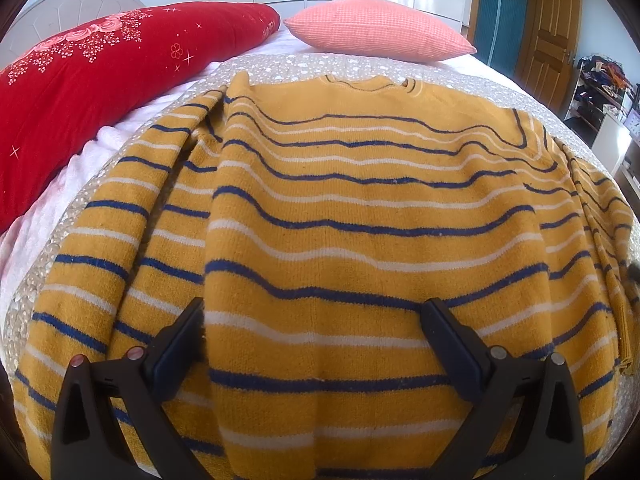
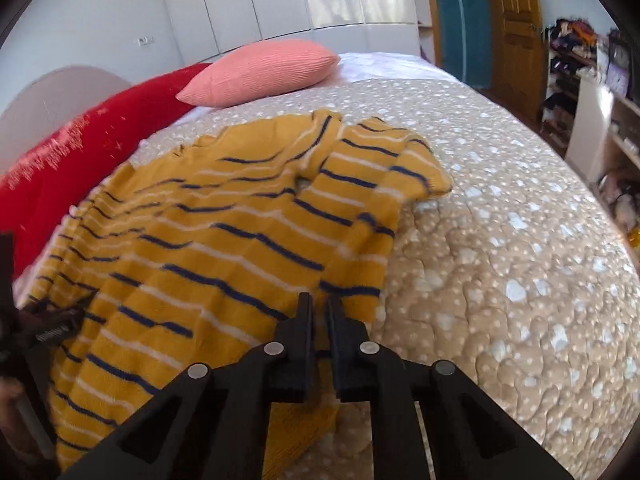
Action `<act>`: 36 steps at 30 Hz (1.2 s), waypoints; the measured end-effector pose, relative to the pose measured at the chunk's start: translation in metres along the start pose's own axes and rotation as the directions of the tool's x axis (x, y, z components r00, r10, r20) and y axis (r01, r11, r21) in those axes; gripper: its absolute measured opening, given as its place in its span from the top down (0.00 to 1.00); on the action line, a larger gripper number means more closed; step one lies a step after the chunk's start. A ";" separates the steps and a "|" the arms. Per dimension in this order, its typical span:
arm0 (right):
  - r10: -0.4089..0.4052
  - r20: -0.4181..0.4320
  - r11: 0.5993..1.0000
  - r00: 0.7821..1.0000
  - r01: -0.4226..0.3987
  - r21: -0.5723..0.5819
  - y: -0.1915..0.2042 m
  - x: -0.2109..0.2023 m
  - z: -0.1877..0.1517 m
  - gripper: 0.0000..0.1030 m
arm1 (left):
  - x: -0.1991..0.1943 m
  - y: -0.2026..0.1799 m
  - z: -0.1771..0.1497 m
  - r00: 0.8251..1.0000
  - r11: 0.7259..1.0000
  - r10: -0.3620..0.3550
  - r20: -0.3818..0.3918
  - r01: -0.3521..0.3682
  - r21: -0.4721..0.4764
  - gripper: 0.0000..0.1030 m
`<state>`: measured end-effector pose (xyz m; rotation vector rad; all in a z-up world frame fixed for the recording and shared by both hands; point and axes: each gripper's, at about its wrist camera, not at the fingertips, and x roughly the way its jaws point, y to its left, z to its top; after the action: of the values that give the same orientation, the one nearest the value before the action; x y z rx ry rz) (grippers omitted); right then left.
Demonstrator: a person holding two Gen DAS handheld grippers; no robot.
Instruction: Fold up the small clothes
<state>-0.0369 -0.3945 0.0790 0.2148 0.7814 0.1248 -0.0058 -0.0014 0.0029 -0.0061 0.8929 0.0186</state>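
A mustard-yellow sweater (image 1: pixel 340 216) with navy and white stripes lies spread on the bed, neck toward the pillows. My left gripper (image 1: pixel 312 320) is open and hovers over the sweater's lower body, one finger on each side. In the right wrist view the sweater (image 2: pixel 224 240) lies to the left with its right sleeve (image 2: pixel 372 184) folded over. My right gripper (image 2: pixel 318 304) is shut on the sweater's right lower edge. The other gripper's dark body (image 2: pixel 36 332) shows at the far left.
The bed carries a beige quilt with white spots (image 2: pixel 500 240). A red pillow (image 1: pixel 100 80) and a pink pillow (image 1: pixel 380 28) lie at the head. White wardrobes stand behind. A wooden door (image 1: pixel 552 36) and cluttered shelves (image 2: pixel 592 92) are at the right.
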 end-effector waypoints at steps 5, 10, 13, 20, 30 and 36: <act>-0.445 0.088 0.893 0.891 0.434 0.122 -0.065 -0.043 0.031 0.99 | 0.000 -0.001 0.000 1.000 1.000 0.000 0.002 0.000 -0.001 0.00; -0.298 0.099 0.954 0.949 0.296 0.037 -0.043 -0.071 0.023 0.92 | 0.000 -0.002 0.000 1.000 1.000 0.002 0.005 -0.002 -0.001 0.00; 0.028 -0.028 0.993 0.999 -0.031 -0.116 0.009 -0.050 -0.004 0.52 | 0.000 -0.002 0.000 1.000 1.000 -0.001 0.006 0.001 -0.002 0.00; 0.054 -0.090 0.968 0.994 -0.075 -0.240 0.063 -0.002 -0.042 0.52 | -0.002 -0.001 -0.001 1.000 1.000 -0.005 0.011 0.005 -0.003 0.00; -0.557 0.065 0.831 0.828 0.555 0.049 -0.042 -0.051 -0.002 0.88 | -0.002 -0.001 -0.002 1.000 1.000 -0.005 0.012 0.005 -0.003 0.00; -0.478 0.050 0.874 0.877 0.469 0.131 -0.056 -0.078 -0.021 0.72 | -0.009 0.003 0.002 0.999 1.000 -0.014 -0.028 0.014 0.004 0.00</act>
<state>-0.1049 -0.4609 0.1049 0.1307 0.7405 -0.3955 -0.0100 0.0018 0.0115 -0.0092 0.9212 0.0034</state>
